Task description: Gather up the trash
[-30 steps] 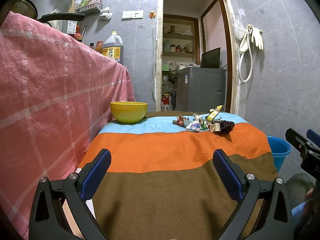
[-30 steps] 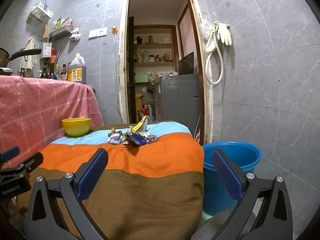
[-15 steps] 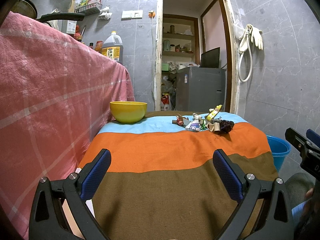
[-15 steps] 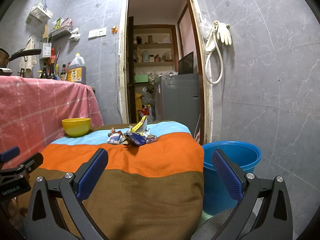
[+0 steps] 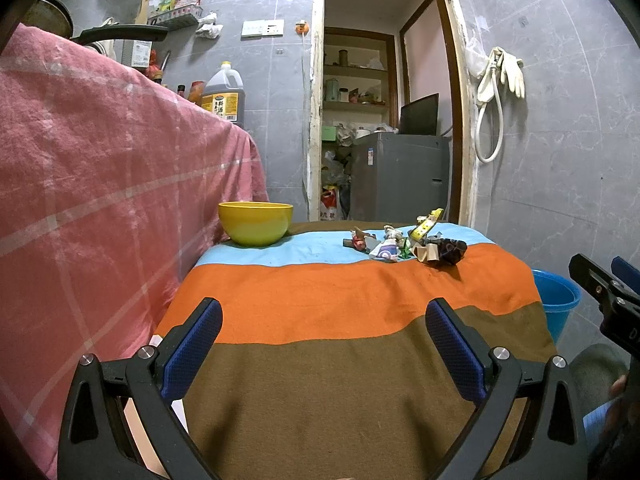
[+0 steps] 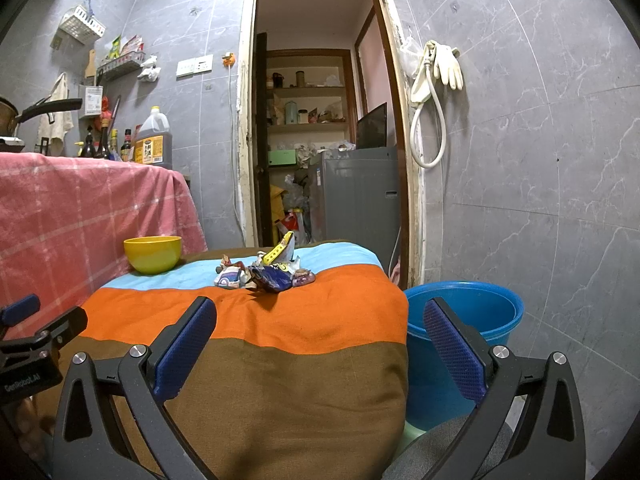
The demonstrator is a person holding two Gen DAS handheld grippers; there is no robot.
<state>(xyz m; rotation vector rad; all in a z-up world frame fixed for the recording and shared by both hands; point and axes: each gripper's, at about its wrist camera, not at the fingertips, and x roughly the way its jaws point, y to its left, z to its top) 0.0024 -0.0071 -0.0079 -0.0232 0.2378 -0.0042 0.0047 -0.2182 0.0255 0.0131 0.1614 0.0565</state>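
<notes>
A small pile of crumpled wrappers lies at the far side of the striped table cloth; it also shows in the right wrist view. A blue bucket stands on the floor right of the table, its rim visible in the left wrist view. My left gripper is open and empty over the table's near part. My right gripper is open and empty near the table's front right corner, well short of the wrappers.
A yellow bowl sits at the table's far left. A counter draped in pink cloth rises along the left. An open doorway with a grey appliance is behind the table. A tiled wall is on the right.
</notes>
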